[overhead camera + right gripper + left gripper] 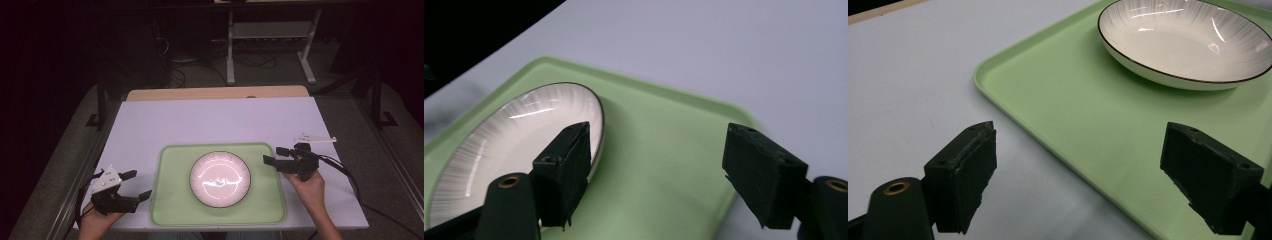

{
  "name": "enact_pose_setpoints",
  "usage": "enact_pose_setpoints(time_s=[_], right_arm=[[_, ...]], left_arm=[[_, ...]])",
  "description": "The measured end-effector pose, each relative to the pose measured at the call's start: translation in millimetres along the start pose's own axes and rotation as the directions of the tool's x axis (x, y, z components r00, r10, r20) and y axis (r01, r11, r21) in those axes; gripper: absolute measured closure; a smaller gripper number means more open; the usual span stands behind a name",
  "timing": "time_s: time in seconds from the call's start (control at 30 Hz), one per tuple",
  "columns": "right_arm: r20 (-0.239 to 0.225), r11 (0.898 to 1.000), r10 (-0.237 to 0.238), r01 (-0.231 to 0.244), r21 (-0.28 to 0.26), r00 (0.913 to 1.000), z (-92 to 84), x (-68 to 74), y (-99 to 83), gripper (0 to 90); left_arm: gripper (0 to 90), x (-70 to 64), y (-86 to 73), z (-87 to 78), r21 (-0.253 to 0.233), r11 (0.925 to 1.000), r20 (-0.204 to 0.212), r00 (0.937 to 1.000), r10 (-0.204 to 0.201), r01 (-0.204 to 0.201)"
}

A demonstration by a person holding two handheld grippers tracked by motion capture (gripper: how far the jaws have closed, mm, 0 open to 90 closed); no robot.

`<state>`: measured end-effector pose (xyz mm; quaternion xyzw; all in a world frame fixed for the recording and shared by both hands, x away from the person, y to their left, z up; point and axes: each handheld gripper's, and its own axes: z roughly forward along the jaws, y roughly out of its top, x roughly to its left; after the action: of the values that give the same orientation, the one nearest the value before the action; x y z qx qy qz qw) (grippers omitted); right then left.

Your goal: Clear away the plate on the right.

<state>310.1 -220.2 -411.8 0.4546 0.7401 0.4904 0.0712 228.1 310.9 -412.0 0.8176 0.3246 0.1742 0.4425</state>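
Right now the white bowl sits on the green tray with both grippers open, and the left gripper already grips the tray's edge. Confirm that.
Not quite. The left gripper grips nothing: in the left gripper view its jaws stand wide apart, clear of the green tray. The rest holds: the white bowl sits on the tray, and the right gripper is open too.

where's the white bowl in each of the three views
High view: the white bowl sits mid-frame, centred on the green tray.
Left gripper view: the bowl is at top right, beyond the open jaws.
Right gripper view: the bowl is at lower left, partly behind one jaw.
Shared landmark: the green tray under the bowl, in all three views.
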Motion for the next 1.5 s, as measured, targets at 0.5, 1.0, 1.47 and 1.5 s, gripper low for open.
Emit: enact_pose_setpoints(time_s=[0.5,1.0,1.47,1.5], right_arm=[[0.112,0.990,-0.109,0.117,-0.074,0.9877,-37.6,-5.0,-8.9,24.0],[0.169,0.981,-0.155,0.172,-0.093,0.9733,-61.1,-6.6,-27.0,22.3],[0.187,0.982,-0.150,0.169,-0.089,0.9709,-66.5,-10.4,-43.0,21.6],[0.186,0.982,-0.149,0.168,-0.088,0.9712,-66.1,-10.4,-43.9,21.6]], left_arm=[[14.7,0.6,-0.2,2.1,0.010,0.9999,-0.007,1.0000,-0.008,0.008],[14.7,0.8,-0.6,2.5,0.009,0.9999,-0.006,0.9999,-0.013,0.013],[14.6,-0.6,-1.5,2.0,0.014,0.9998,-0.003,0.9999,-0.012,0.012],[14.7,-0.7,-1.5,2.1,0.015,0.9998,-0.001,0.9999,-0.012,0.012]])
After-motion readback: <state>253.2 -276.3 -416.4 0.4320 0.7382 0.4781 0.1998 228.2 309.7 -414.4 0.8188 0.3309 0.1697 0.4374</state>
